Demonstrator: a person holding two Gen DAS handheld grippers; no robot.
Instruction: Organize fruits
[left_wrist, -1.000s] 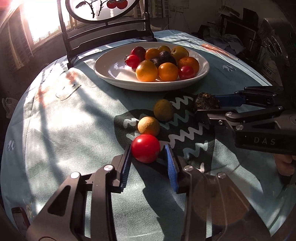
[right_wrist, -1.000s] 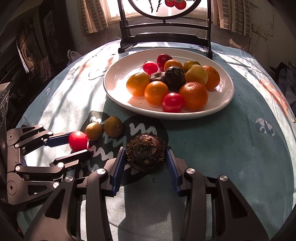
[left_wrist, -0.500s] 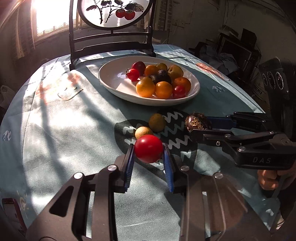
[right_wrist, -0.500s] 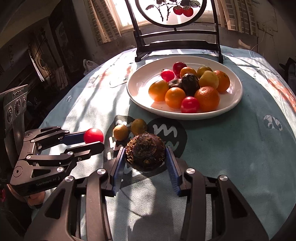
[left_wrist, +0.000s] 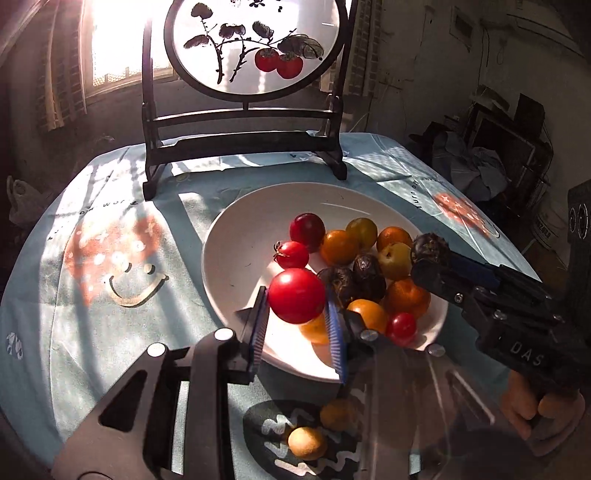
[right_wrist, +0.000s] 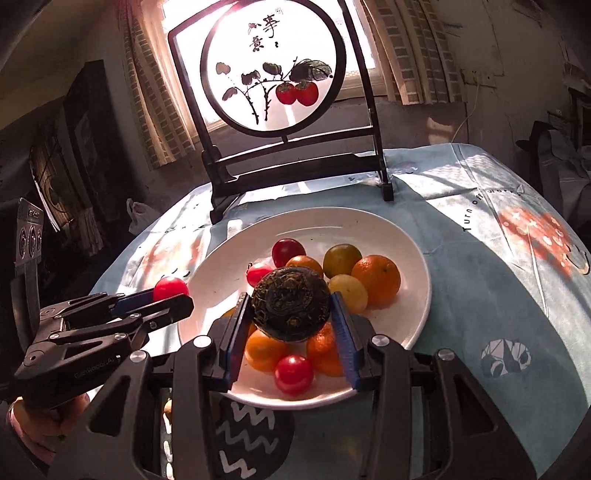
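1. While both pairs of tongs hang above the white plate (left_wrist: 236, 236), each carries one fruit; the left tongs (left_wrist: 297, 321) are closed on a red tomato (left_wrist: 296, 295), held over the near left part of the plate; the right tongs (right_wrist: 291, 332) are closed on a dark wrinkled fruit (right_wrist: 291, 303), held above the heap.
2. Heap of fruit (right_wrist: 340, 273): oranges, small tomatoes and dark fruits crowded to the plate's right half; risk, by my judgement, that a fruit let go from height strikes the pile and sends a round piece rolling over the low rim.
3. Red tomato: smooth, soft and round; risk of bruising under too firm a squeeze, or of rolling across the bare white area once freed; a low release beside the heap looks safer.
4. Dark wrinkled fruit: directly above other fruit; if dropped on top it may tumble off.
5. Two tongs close together over one plate; risk of collision if both descend at once.
6. Two small yellowish fruits (left_wrist: 306, 443) remain on the surface (left_wrist: 110, 332), on a dark patterned patch of the cloth just short of the plate; task unfinished; a careless retreat could knock them away.
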